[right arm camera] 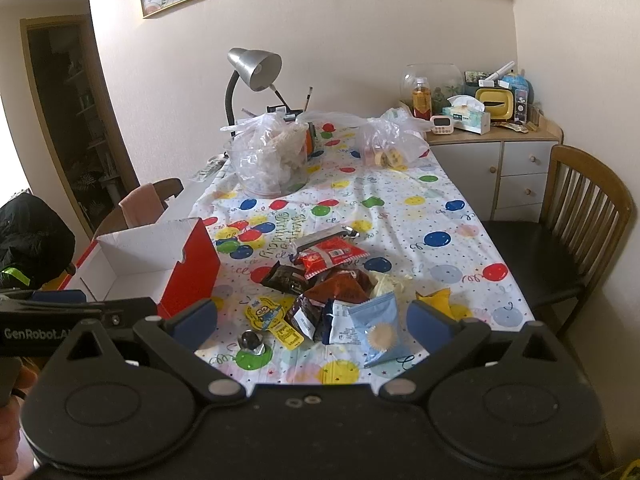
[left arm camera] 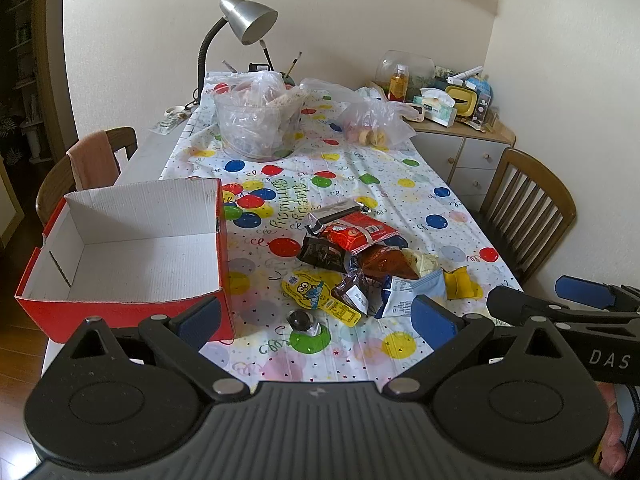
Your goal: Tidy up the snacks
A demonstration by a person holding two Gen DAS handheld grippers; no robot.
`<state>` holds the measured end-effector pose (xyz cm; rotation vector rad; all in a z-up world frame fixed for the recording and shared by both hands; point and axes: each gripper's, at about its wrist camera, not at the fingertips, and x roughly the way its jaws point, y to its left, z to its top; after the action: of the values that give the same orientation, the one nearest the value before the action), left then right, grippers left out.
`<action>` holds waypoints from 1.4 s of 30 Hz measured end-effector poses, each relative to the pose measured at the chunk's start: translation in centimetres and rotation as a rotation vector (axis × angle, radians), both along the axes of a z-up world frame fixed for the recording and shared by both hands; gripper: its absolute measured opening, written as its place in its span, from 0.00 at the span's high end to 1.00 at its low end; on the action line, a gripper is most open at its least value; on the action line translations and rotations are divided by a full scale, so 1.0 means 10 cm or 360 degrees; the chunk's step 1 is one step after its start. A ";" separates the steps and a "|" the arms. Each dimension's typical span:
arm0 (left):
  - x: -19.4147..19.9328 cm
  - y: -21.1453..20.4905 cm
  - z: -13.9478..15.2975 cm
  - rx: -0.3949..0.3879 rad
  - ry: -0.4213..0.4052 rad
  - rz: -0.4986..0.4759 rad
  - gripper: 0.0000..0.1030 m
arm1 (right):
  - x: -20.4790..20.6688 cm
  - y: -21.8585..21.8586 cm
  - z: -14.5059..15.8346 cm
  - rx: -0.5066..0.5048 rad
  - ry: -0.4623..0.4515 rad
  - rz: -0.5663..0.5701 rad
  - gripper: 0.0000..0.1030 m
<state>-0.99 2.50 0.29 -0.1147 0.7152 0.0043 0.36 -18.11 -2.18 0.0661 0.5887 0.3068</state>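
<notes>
Both my grippers, left [left arm camera: 316, 316] and right [right arm camera: 312, 320], gape wide, holding nothing, above the table's near edge. Snack pile [right arm camera: 336, 288] lies mid-tablecloth [right arm camera: 440, 216]; red box [left arm camera: 124, 248] just left, empty.

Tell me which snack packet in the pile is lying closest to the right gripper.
The pale blue packet with the round cream picture on it. It lies at the near edge of the pile, just ahead of the right gripper; the red packet sits farthest back.

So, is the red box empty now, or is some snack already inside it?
Empty. The red box stands open, and only its bare white floor and walls show in both views. The snacks all lie on the tablecloth beside it.
</notes>
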 end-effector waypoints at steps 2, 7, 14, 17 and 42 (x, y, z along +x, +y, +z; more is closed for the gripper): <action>0.00 0.00 0.00 0.0000 0.0000 0.0001 0.01 | 0.00 0.00 0.00 0.0000 -0.0001 0.0001 0.02; 0.00 0.00 0.00 -0.0002 0.0003 0.0002 0.01 | 0.00 0.00 0.00 -0.0002 0.0000 0.0002 0.02; 0.00 0.00 -0.03 -0.0005 0.0008 0.0000 0.01 | 0.03 -0.01 -0.01 -0.0004 0.0004 0.0001 0.02; 0.02 -0.01 -0.06 -0.0007 0.0017 -0.0004 0.01 | 0.07 -0.03 -0.02 -0.0002 0.0014 0.0002 0.02; 0.83 -0.01 -0.69 0.0019 0.0350 -0.0089 0.02 | 0.77 -0.15 -0.67 -0.0145 0.0193 0.0034 0.12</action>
<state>7.35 2.38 -6.60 -0.0832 0.9375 -0.0328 8.03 -19.62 -8.87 -0.0092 0.7231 0.2977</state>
